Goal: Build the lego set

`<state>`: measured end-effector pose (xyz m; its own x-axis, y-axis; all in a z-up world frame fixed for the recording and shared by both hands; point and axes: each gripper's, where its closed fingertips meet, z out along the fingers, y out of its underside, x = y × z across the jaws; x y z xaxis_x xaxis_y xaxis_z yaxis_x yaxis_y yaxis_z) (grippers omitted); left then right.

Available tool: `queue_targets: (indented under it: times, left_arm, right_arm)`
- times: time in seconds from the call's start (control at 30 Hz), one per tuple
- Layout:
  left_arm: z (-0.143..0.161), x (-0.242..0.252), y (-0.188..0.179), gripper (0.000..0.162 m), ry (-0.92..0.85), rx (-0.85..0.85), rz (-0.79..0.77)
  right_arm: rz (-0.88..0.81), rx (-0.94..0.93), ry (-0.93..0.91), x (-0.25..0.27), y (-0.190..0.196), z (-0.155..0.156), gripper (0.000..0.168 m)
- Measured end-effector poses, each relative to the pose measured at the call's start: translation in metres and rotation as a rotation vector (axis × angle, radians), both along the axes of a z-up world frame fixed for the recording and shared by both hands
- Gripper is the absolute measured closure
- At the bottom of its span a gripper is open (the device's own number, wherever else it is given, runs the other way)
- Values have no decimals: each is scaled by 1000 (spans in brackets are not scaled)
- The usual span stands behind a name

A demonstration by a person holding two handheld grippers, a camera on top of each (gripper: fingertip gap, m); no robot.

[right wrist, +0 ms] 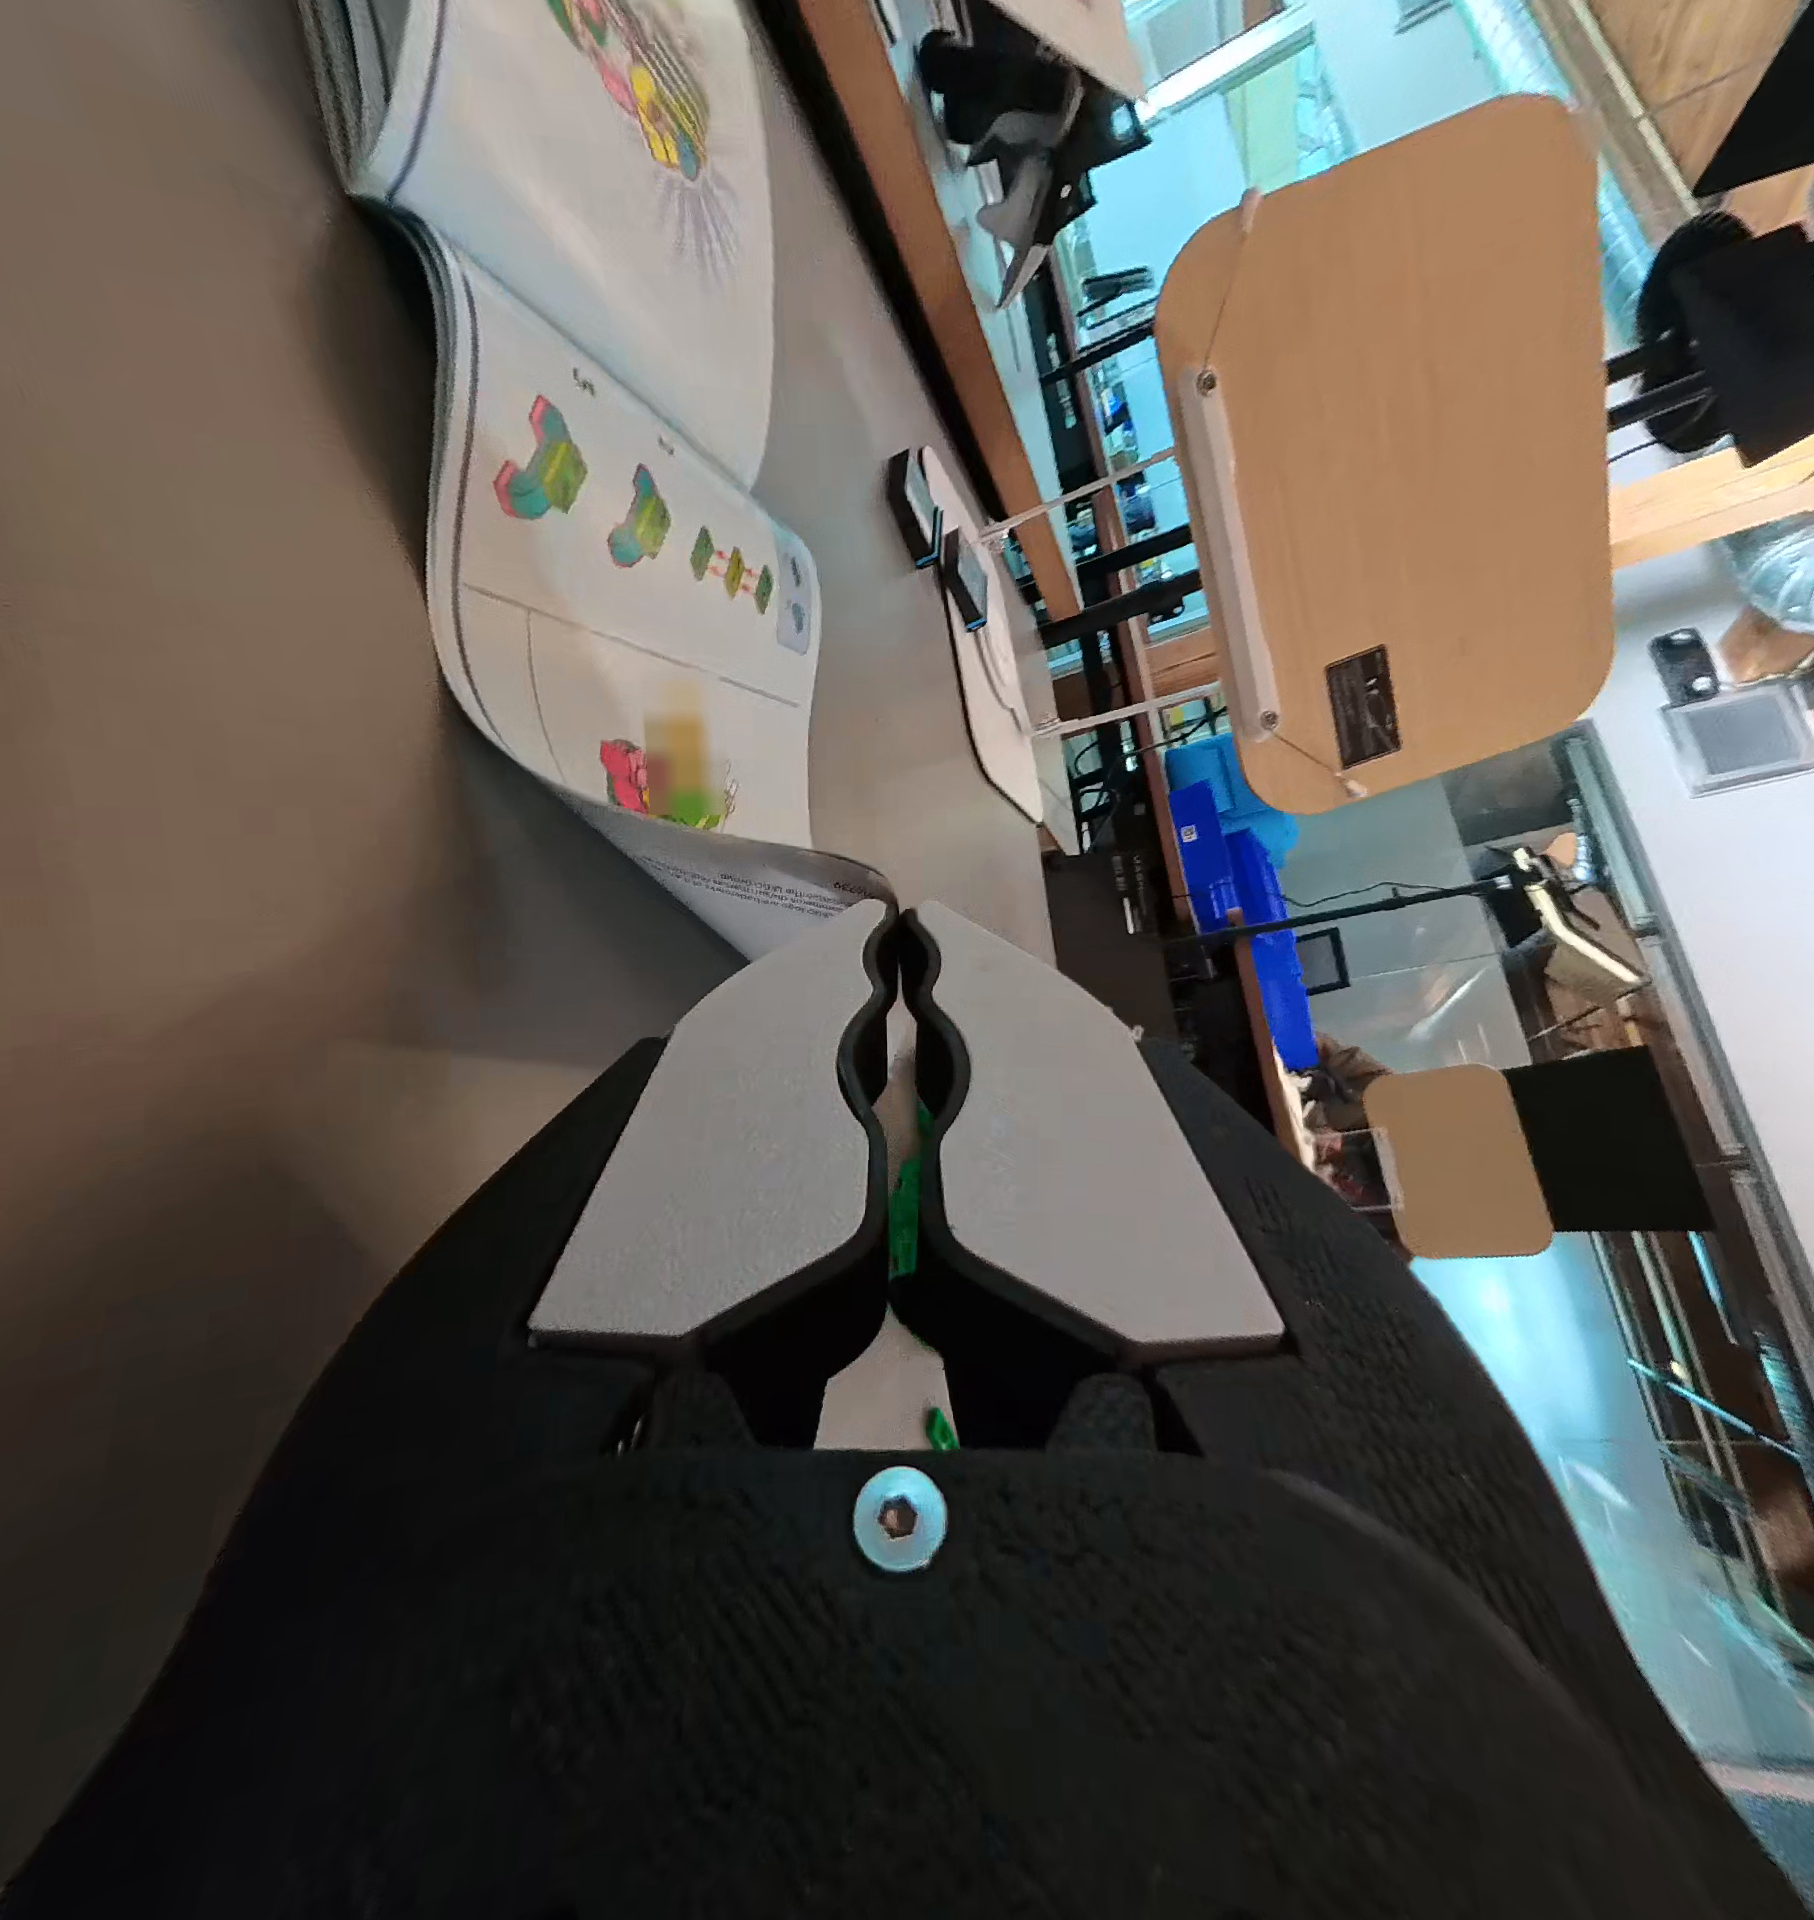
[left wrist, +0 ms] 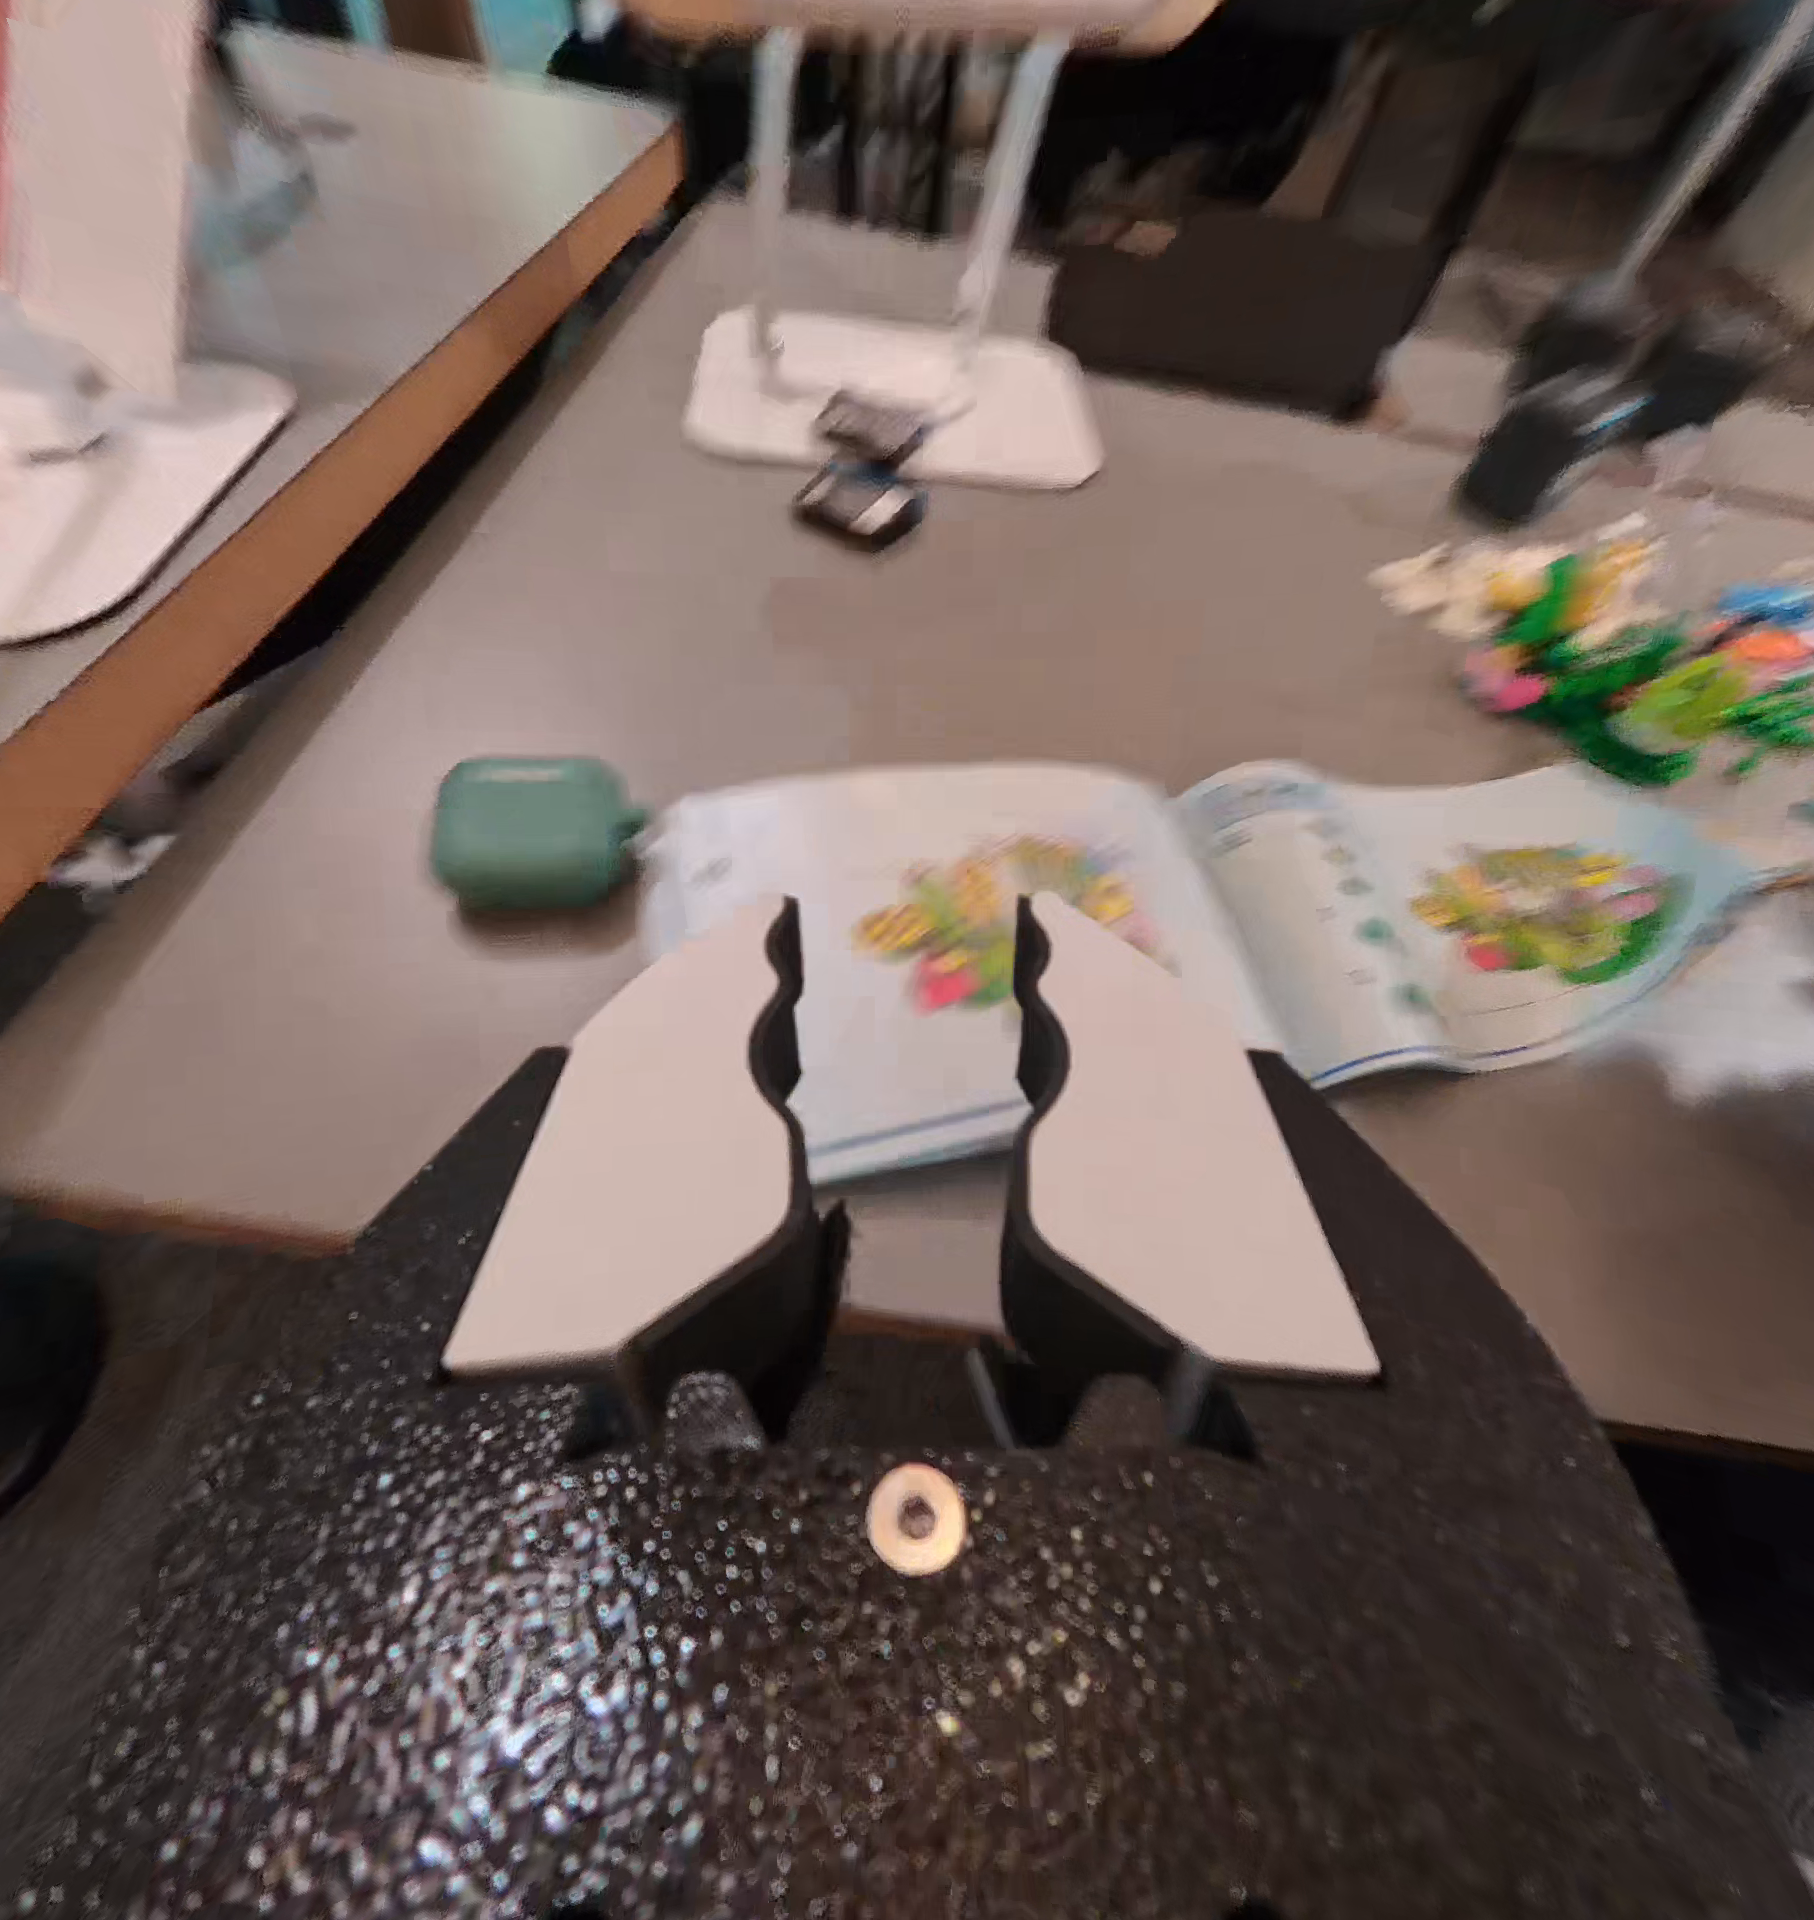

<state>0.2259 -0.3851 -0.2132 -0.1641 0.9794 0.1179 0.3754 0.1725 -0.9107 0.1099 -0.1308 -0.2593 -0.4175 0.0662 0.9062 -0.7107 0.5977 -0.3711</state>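
The open instruction booklet (left wrist: 1350, 935) lies on the grey table (left wrist: 986, 644). A blurred pile of colourful lego pieces (left wrist: 1630, 665), mostly green, lies beyond its right page. My left gripper (left wrist: 908, 914) is open and empty, hovering over the table's near edge and pointing at the booklet's left page. In the right wrist view, rolled sideways, my right gripper (right wrist: 900, 920) is shut with its tips on the lifted corner of a booklet page (right wrist: 622, 623). Small green pieces (right wrist: 908, 1184) show through the gap behind its fingers.
A green earbud case (left wrist: 529, 831) lies left of the booklet. A white stand base (left wrist: 986, 416) with small black boxes (left wrist: 861, 499) is farther back; the boxes also show in the right wrist view (right wrist: 924, 499), under the stand's wooden board (right wrist: 1402, 447). A second table (left wrist: 363, 260) stands left.
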Motion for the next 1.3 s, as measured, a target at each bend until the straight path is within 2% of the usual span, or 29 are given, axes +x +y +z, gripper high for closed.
queue_targets:
  times: [0.07,0.1,0.17,0.27,0.3,0.37,0.47,0.57,0.7,1.0,1.13,1.2,1.3]
  left_arm:
    - [11,-18,49,138,86,59,-169]
    - [3,-27,75,141,50,70,-255]
    - [-32,-40,113,141,-114,13,-365]
    - [-68,-54,143,138,-227,-53,-430]
    - [-74,-58,151,139,-231,-36,-446]
    - [-80,-62,164,142,-232,7,-472]
    - [-86,-67,165,147,-247,1,-468]
    - [-88,-73,162,153,-256,7,-458]
    - [-91,-84,159,162,-280,8,-445]
    - [-100,-105,173,160,-315,-11,-495]
    - [-82,-102,182,152,-234,-28,-537]
    - [-70,-94,171,149,-187,-65,-505]
    - [-50,-76,125,149,-122,-110,-351]
  right_arm:
    - [-23,16,-7,-3,1,-3,168]
    - [-39,20,-9,-5,2,-3,168]
    - [-81,18,-16,-10,4,-3,168]
    - [-158,-72,1,-21,9,11,168]
    - [-177,-114,-22,-23,11,16,168]
    - [-220,-200,-107,-30,16,24,158]
    - [-283,-325,-191,-42,26,36,145]
    - [-286,-395,-225,-44,29,45,145]
    - [-294,-370,-205,-44,27,42,147]
    - [-298,-367,-239,-44,24,36,149]
    - [-291,-380,-254,-44,23,36,150]
    - [-276,-391,-266,-43,20,36,150]
    - [-254,-410,-286,-42,14,37,150]
